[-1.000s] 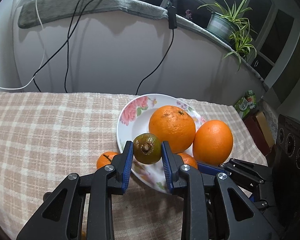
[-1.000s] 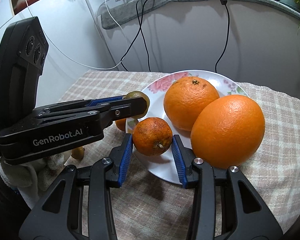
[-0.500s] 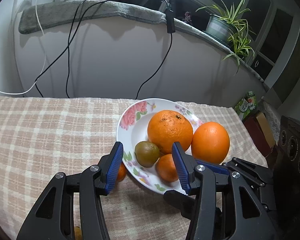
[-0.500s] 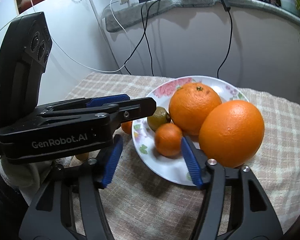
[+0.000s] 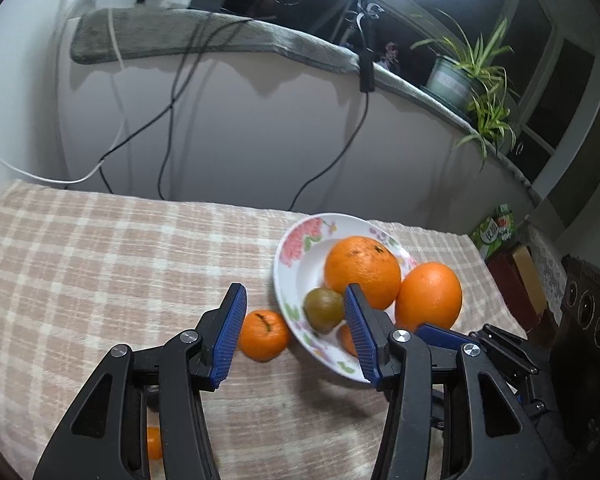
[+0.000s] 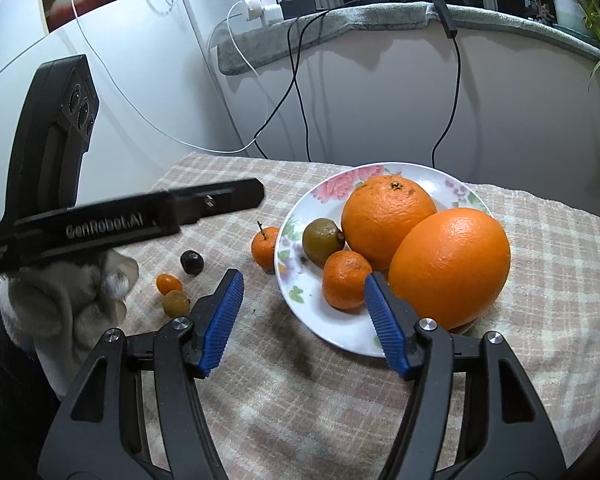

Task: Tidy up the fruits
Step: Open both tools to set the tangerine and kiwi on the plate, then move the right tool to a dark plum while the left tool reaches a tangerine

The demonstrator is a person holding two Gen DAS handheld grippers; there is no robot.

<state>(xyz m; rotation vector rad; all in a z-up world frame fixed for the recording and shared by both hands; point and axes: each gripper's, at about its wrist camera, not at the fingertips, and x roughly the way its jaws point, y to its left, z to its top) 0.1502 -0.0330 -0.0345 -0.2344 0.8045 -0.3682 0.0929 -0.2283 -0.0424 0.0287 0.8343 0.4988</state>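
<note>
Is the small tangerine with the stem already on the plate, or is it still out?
Out. The tangerine lies on the cloth beside the plate, close to its rim; both grippers are open and hold nothing.

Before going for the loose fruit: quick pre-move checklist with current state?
1. Left gripper open, nothing held: ok.
2. Right gripper open, nothing held: ok.
3. Plate flat on the cloth, four fruits settled: ok.
4. Stemmed tangerine off the plate beside its rim: not ok, next pick.
5. Dark fruit and two small ones loose on the cloth: not ok.
6. Room left on the plate for all four: cannot tell.
</note>
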